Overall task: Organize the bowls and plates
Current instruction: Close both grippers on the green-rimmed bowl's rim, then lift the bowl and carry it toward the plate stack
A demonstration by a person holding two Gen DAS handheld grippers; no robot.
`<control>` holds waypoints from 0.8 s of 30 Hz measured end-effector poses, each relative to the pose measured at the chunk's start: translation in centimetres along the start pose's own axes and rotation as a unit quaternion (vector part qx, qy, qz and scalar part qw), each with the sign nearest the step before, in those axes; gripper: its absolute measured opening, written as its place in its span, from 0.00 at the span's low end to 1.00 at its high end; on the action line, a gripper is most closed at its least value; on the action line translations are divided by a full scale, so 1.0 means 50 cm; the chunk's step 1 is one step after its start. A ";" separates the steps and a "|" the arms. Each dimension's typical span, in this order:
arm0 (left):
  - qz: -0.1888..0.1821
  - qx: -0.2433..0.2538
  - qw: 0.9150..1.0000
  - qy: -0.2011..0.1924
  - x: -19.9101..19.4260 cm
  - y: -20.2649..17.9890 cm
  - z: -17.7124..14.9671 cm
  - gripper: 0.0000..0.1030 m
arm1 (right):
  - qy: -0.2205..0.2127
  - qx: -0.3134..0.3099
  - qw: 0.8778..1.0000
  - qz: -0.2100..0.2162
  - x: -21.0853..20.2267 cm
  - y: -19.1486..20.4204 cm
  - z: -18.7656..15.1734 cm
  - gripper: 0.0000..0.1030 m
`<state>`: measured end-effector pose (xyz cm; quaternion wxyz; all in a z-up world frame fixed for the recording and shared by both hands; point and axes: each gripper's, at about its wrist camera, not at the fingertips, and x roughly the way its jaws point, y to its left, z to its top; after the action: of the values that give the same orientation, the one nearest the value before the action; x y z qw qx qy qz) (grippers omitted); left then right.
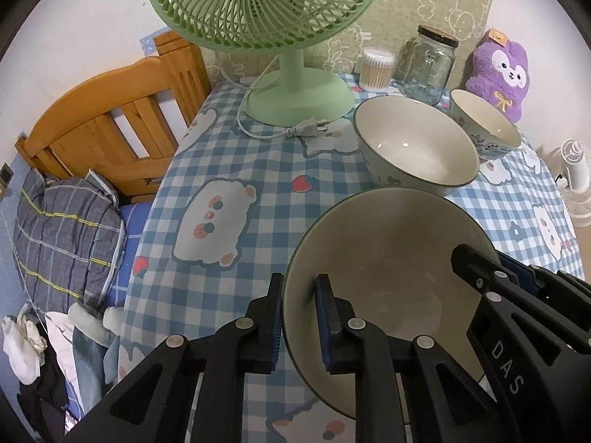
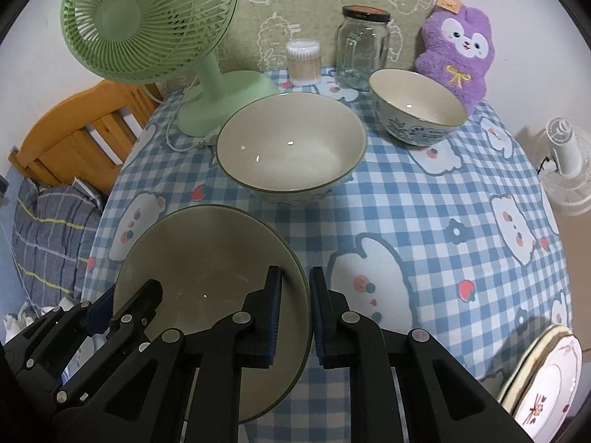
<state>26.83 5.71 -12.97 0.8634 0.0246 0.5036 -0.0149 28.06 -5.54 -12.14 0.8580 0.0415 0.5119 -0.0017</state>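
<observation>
A wide cream bowl with a dark green rim [image 1: 388, 258] [image 2: 207, 258] is at the near side of the checked table, held from both sides. My left gripper [image 1: 299, 295] [image 2: 118, 295] is shut on its left rim, one pad inside and one outside. My right gripper [image 2: 295, 284] [image 1: 495, 262] is shut on its right rim the same way. Behind it stands a second large cream bowl [image 1: 417, 147] [image 2: 291, 147]. A smaller blue-patterned bowl [image 1: 487, 122] [image 2: 417, 110] sits further back right. Stacked plates [image 2: 546, 373] lie at the near right table edge.
A green desk fan [image 1: 291, 85] [image 2: 207, 103] with its loose cord stands at the back left. A glass jar [image 2: 362, 48], a cotton swab tub [image 2: 303, 61] and a purple plush [image 2: 458, 55] line the back wall. A wooden headboard [image 1: 110, 125] and bedding lie left of the table.
</observation>
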 end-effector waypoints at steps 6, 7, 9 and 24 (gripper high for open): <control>-0.001 0.002 1.000 -0.010 -0.038 -0.022 -0.010 0.14 | -0.010 0.000 1.000 -0.002 -0.043 -0.022 -0.015 0.18; 0.000 0.002 1.000 -0.013 -0.046 -0.027 -0.012 0.14 | -0.013 0.000 1.000 -0.002 -0.051 -0.027 -0.019 0.18; 0.001 0.003 1.000 -0.019 -0.061 -0.039 -0.018 0.14 | -0.016 0.001 1.000 -0.002 -0.066 -0.036 -0.025 0.18; -0.013 -0.003 0.999 -0.030 -0.151 -0.133 -0.089 0.14 | -0.031 0.008 0.999 -0.014 -0.168 -0.139 -0.108 0.18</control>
<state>18.91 -0.67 -8.75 0.8780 0.0151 0.4777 -0.0258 18.99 -12.43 -7.79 0.8728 0.0408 0.4859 -0.0193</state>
